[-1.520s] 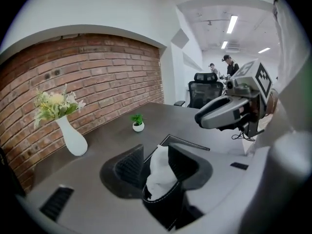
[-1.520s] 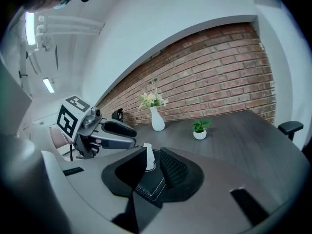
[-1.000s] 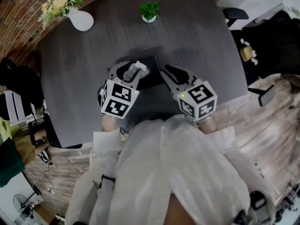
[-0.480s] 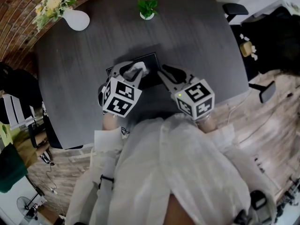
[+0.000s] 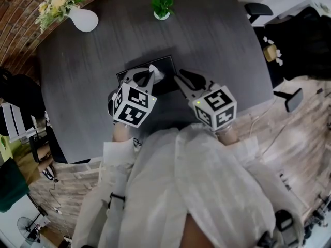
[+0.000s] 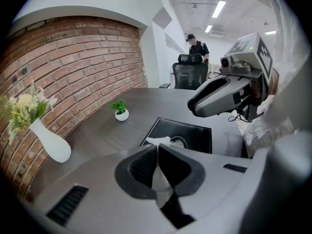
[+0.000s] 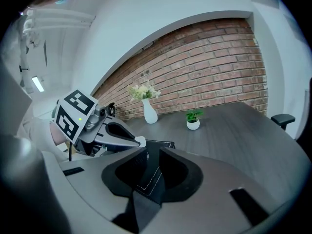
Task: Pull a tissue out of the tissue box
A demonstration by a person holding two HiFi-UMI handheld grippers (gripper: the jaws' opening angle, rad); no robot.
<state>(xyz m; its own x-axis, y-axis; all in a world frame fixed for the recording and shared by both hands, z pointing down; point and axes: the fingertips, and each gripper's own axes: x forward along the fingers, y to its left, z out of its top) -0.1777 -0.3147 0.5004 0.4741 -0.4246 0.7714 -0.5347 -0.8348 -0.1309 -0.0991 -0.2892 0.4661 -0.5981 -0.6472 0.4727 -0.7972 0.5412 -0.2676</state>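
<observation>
Head view first: one flat black tissue box (image 5: 166, 66) sits on the dark surface (image 5: 217, 40) right under both tongs, with one white tissue (image 5: 158, 75) poking up out of it. The left tongs (image 5: 151, 72) come down on that tissue, and the right tongs (image 5: 181, 79) sit at the box edge just beside them. Well beyond both tongs there's one white vase (image 5: 87, 20) of flowers and one small potted plant (image 5: 161, 8). In the left gripper view the left jaws have just been closing and are now pressed together with the tissue pinched between them. The rest of it trails back to the slot in the box just past the tips. In the right gripper view the right jaws are down to a narrow slit with the box's stitched edge caught in it, so they look clamped on the box. The left tongs' tip and its bit of white tissue are just to the left of them.
</observation>
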